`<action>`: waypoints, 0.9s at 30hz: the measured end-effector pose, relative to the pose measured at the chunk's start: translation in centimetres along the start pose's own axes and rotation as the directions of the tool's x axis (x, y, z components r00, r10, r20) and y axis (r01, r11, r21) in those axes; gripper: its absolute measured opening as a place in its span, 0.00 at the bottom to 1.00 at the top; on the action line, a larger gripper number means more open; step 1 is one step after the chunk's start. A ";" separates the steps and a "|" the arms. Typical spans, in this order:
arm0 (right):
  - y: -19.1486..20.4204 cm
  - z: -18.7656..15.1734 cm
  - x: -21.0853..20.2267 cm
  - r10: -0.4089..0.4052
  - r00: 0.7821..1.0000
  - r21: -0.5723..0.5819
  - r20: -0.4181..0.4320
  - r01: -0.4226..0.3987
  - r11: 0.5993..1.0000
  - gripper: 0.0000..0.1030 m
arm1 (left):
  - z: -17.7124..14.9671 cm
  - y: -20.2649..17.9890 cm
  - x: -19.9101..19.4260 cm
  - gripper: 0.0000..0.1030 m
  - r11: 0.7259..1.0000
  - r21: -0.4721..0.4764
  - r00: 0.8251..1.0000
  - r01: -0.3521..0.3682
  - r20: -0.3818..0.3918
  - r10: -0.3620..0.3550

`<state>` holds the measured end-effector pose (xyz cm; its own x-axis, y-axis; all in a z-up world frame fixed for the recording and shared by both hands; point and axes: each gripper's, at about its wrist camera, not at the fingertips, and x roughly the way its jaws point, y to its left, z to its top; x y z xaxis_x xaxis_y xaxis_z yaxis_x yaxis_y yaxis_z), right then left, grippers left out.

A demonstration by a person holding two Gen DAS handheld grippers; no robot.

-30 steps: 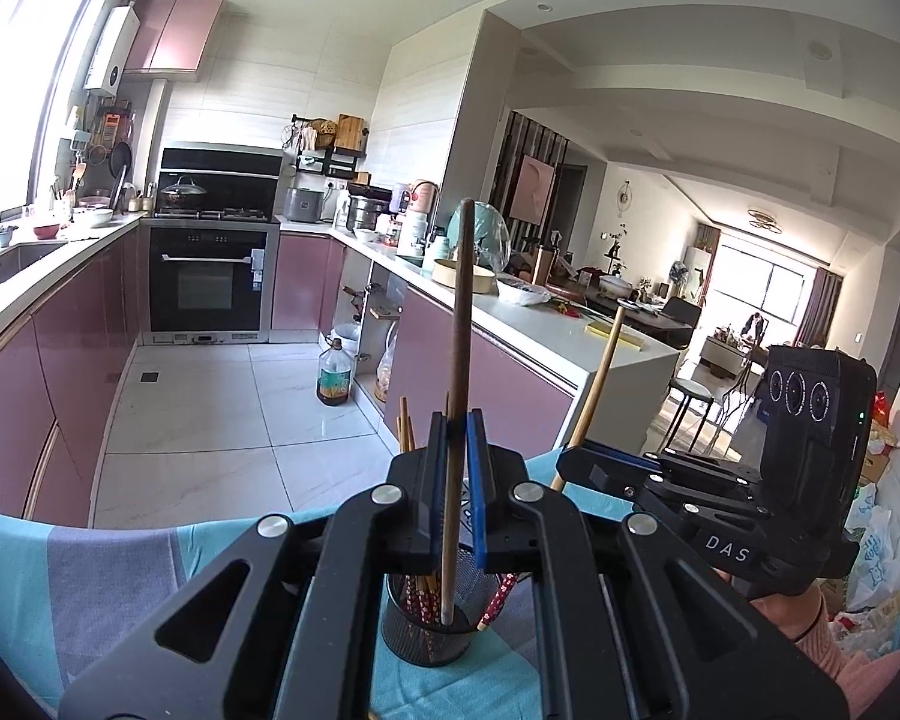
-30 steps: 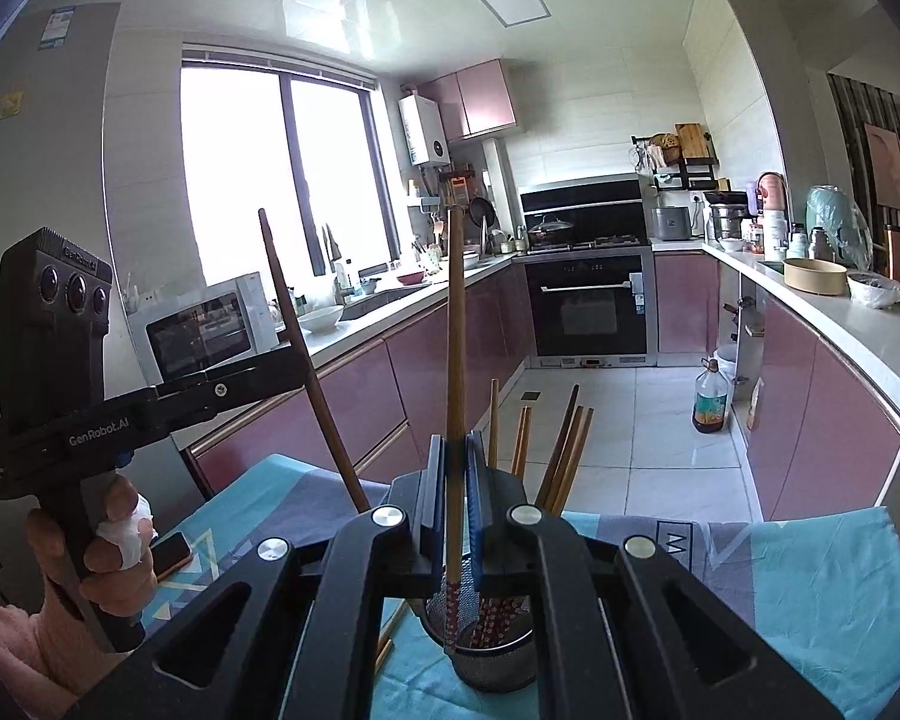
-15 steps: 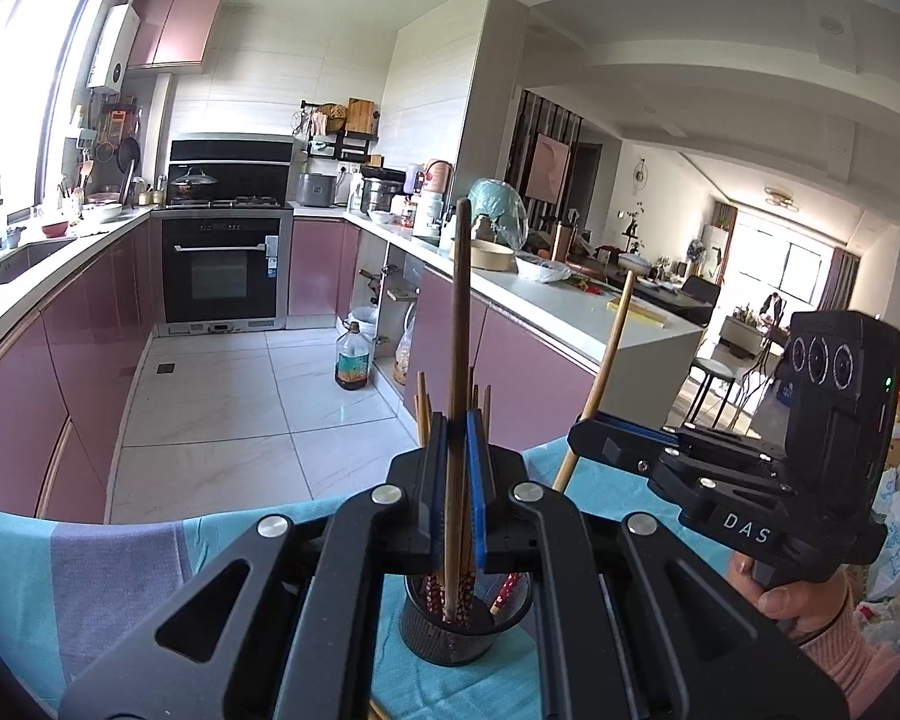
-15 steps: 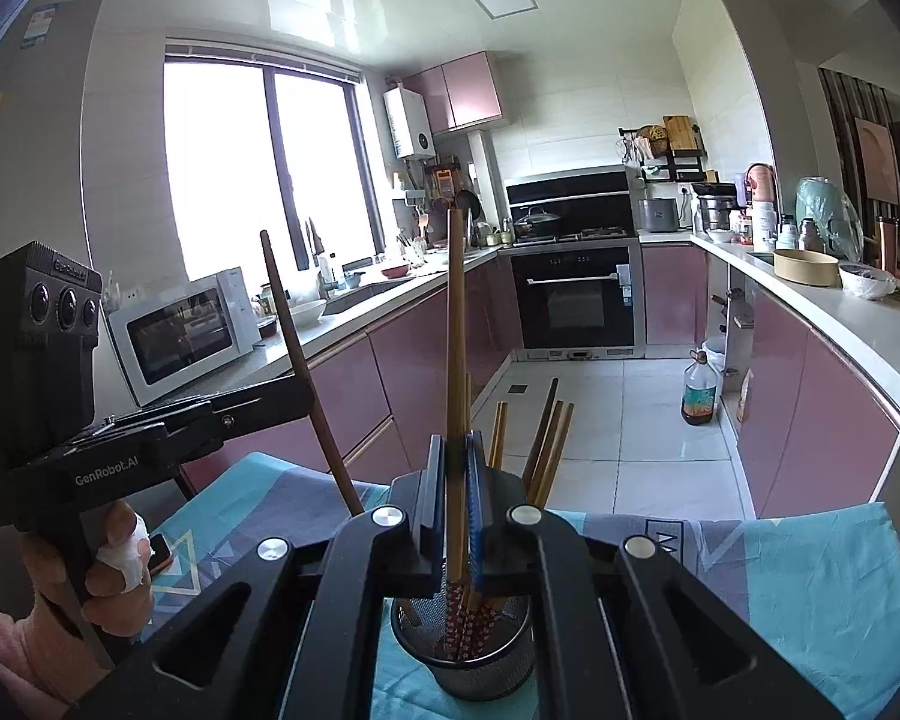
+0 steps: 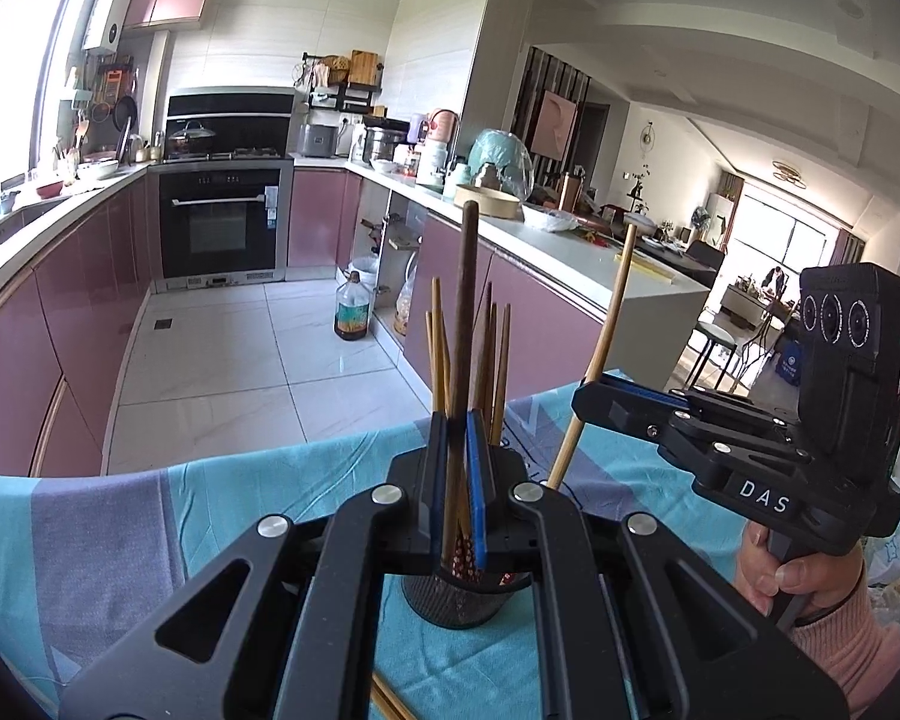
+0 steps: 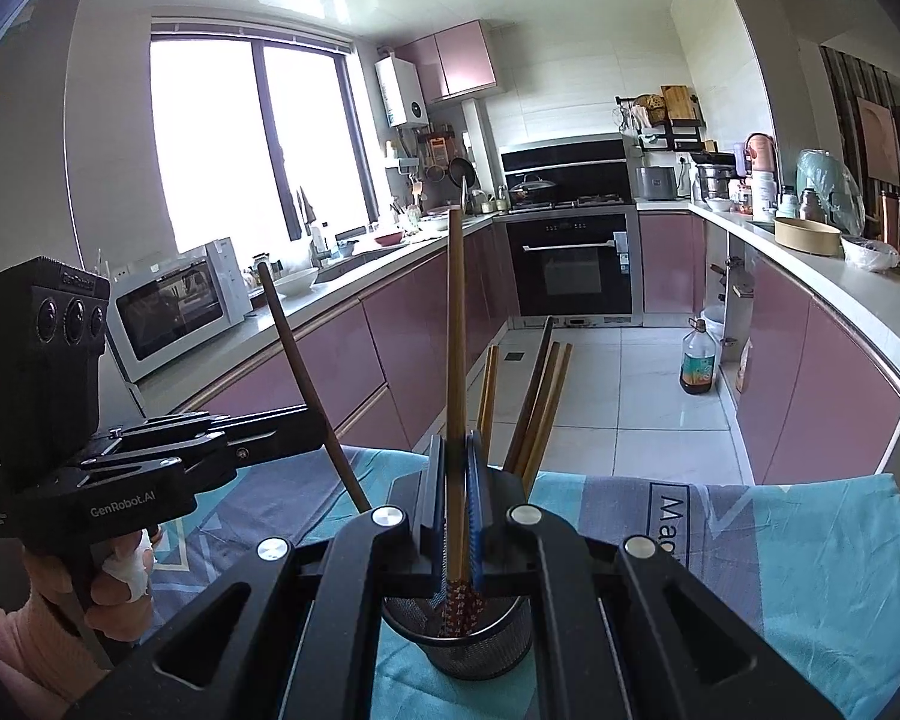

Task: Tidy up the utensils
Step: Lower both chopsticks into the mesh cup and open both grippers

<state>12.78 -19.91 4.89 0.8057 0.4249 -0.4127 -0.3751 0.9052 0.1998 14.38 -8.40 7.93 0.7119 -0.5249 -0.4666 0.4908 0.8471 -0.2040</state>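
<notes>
We had both hand-held grippers clenched on chopsticks: left (image 5: pixel 456 468) w/ dark chopstick (image 5: pixel 467 312), right (image 6: pixel 456 480) w/ light chopstick (image 6: pixel 455 324), over mesh holder (image 6: pixel 480 648) at 6 o'clock on the bench cloth (image 6: pixel 780 570). Risk: tips snagging chopsticks already inside, tipping holder.

Your right gripper (image 6: pixel 455 510) clamps one upright chopstick (image 6: pixel 456 360), its patterned tip inside the mesh holder (image 6: pixel 486 651). Your left gripper (image 6: pixel 294 429) pinches a dark chopstick (image 6: pixel 306 378), tilted, left of the holder.
</notes>
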 end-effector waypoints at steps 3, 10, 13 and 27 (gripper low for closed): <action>0.1 -0.3 0.3 0.000 1.000 0.004 -0.020 0.000 1.000 0.05 | -0.1 0.4 0.3 0.07 1.000 0.001 1.000 0.003 -0.021 -0.003; -0.4 -0.5 0.8 -0.003 0.998 0.014 -0.055 0.003 1.000 0.05 | -0.2 1.1 0.8 0.07 1.000 0.015 0.998 0.014 -0.063 -0.013; -0.4 -0.7 1.3 -0.003 0.997 0.012 -0.076 0.004 1.000 0.05 | -0.4 1.3 1.3 0.07 1.000 0.020 0.996 0.017 -0.086 -0.015; -0.8 -1.2 4.1 -0.025 0.989 0.018 -0.145 0.028 0.999 0.05 | 0.9 2.9 5.1 0.06 1.000 -0.011 0.991 0.009 -0.132 -0.010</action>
<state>15.87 -18.93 2.01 0.7401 0.3985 -0.5417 -0.3443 0.9165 0.2038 19.88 -8.68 5.72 0.6345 -0.5175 -0.5741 0.4915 0.8434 -0.2171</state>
